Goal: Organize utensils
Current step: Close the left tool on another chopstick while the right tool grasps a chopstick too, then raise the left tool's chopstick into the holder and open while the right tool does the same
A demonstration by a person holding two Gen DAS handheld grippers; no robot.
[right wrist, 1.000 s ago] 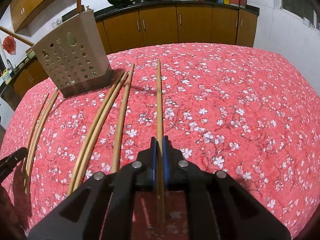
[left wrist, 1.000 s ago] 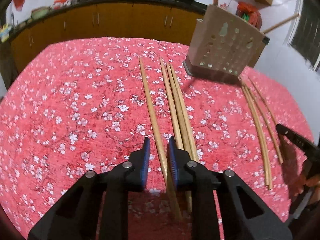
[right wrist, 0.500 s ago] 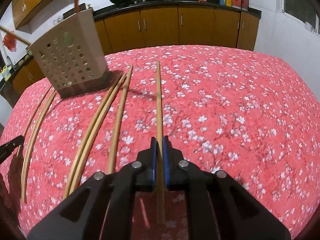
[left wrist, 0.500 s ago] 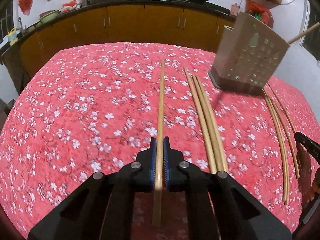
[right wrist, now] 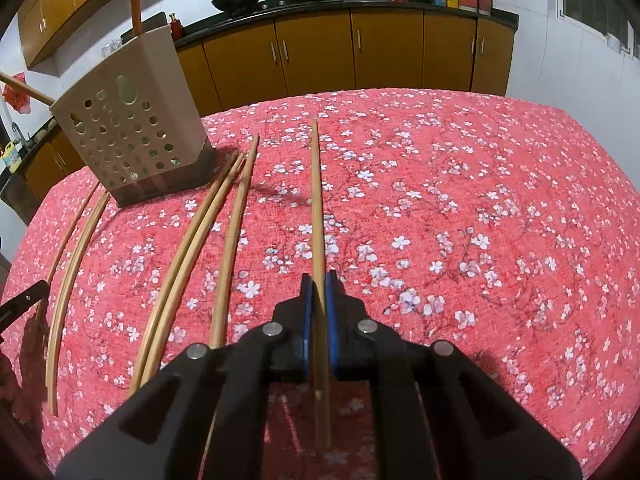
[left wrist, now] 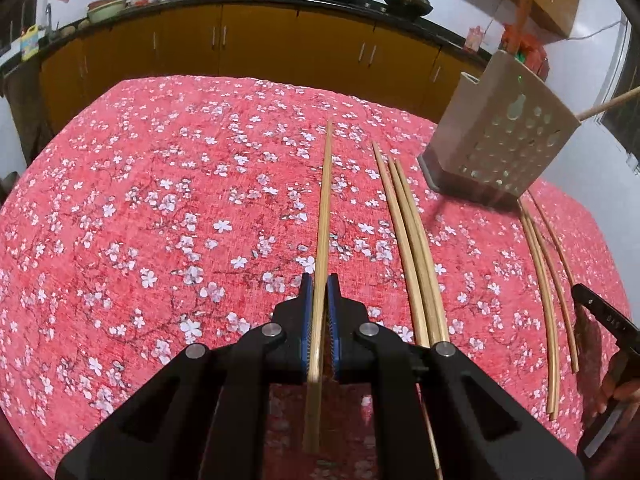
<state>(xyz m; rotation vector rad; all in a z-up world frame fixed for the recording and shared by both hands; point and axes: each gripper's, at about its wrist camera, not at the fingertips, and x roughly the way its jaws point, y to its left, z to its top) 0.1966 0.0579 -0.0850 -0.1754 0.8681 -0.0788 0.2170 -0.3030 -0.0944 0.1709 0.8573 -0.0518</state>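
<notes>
Tabletop [left wrist: 140, 200]: red floral cloth, kitchen cabinets behind.
Left tongs [left wrist: 320, 292]: I've clamped one chopstick [left wrist: 324, 216] lengthwise, ready to carry.
Right tongs [right wrist: 319, 292]: likewise gripping a chopstick [right wrist: 316, 200].
Holder [right wrist: 132, 132]: perforated, near the loose sticks, probably their destination.

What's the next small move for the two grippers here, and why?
Probably lift and carry both toward the perforated holder. The left gripper and right gripper are each shut on a chopstick, so grasping looks done.
</notes>
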